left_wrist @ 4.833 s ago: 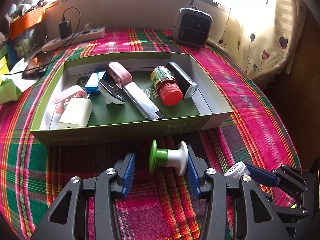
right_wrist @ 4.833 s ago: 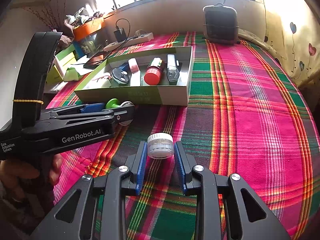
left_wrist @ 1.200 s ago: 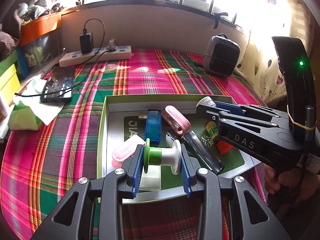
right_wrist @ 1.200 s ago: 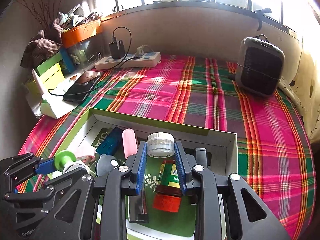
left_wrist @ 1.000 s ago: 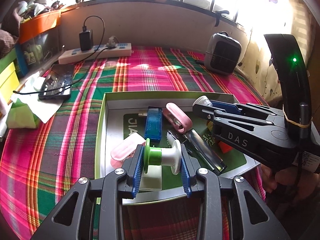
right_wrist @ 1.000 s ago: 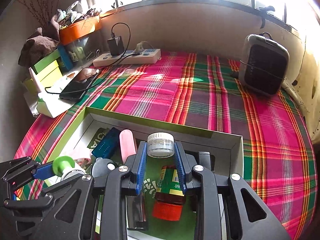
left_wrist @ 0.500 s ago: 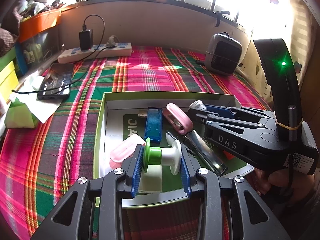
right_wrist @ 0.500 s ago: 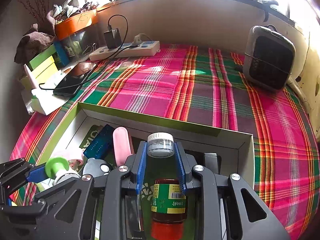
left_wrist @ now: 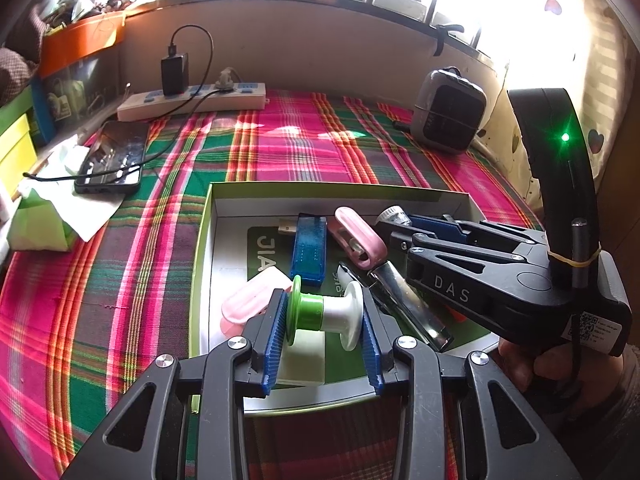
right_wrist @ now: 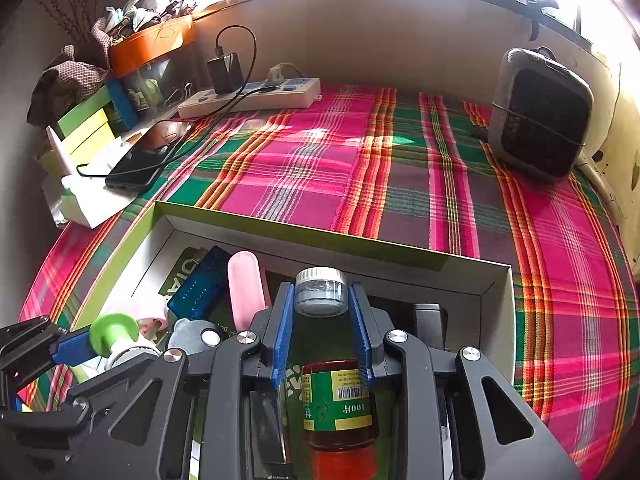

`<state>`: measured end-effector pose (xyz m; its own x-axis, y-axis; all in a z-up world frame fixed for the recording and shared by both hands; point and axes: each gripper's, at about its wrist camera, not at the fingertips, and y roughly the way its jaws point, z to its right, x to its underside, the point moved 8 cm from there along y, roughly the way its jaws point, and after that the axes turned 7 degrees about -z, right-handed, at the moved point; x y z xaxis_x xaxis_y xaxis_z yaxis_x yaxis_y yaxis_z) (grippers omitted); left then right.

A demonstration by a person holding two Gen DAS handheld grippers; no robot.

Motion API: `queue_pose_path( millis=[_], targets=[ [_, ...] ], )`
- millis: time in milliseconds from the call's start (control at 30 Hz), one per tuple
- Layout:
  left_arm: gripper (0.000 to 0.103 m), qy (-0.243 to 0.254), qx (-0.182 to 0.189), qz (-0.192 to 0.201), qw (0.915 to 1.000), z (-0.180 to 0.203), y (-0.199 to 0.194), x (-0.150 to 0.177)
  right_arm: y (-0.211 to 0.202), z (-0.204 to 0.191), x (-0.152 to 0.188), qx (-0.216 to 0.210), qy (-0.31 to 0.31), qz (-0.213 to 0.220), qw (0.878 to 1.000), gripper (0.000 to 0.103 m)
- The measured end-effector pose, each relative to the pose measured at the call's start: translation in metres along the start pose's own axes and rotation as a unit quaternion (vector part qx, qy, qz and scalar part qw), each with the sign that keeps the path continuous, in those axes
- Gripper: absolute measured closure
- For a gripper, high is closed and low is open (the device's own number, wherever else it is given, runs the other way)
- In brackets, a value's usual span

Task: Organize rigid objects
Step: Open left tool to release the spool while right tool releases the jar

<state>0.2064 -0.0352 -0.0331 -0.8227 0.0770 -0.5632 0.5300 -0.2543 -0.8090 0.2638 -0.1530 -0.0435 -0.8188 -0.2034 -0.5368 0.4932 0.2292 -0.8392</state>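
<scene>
Left gripper [left_wrist: 323,320] is opening around the spool [left_wrist: 326,316], right gripper [right_wrist: 320,330] clamps the little jar [right_wrist: 321,291]; both sit over the box [left_wrist: 202,248], so presumably drop-off time.

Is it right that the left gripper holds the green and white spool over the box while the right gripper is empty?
Not quite. The left gripper does hold the spool over the box, but the right gripper holds a small clear jar, as the right wrist view shows.

left wrist: close, angled down | right wrist: same, from beside | shared: green box [left_wrist: 202,240] [right_wrist: 280,226]
</scene>
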Motion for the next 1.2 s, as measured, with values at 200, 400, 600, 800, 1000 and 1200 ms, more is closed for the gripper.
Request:
queue_pose_path(
  millis=[200,400,600,800,1000,1200],
  targets=[
    [0.068,-0.003,0.0,-0.001,1.0,-0.001,-0.001,0.001,0.001,-0.002,0.001,-0.004,0.005,-0.001,1.0,0.074],
    [0.062,-0.005,0.003,0.001,1.0,0.0,-0.003,0.001,-0.002,-0.001,0.002,-0.005,0.011,0.002,1.0,0.068],
    [0.062,-0.006,0.003,0.001,1.0,0.001,-0.004,0.002,-0.005,-0.002,0.004,-0.007,0.015,0.006,1.0,0.064],
    [0.061,-0.006,0.003,0.005,1.0,0.002,-0.01,0.005,-0.011,-0.003,0.007,-0.01,0.02,0.011,1.0,0.057],
    [0.058,-0.004,0.0,0.008,1.0,0.005,-0.016,0.008,-0.019,-0.005,0.011,-0.015,0.026,0.018,0.999,0.055],
    [0.058,-0.002,-0.006,0.012,0.9999,0.006,-0.021,0.011,-0.029,-0.007,0.014,-0.017,0.029,0.027,0.999,0.055]
  ],
)
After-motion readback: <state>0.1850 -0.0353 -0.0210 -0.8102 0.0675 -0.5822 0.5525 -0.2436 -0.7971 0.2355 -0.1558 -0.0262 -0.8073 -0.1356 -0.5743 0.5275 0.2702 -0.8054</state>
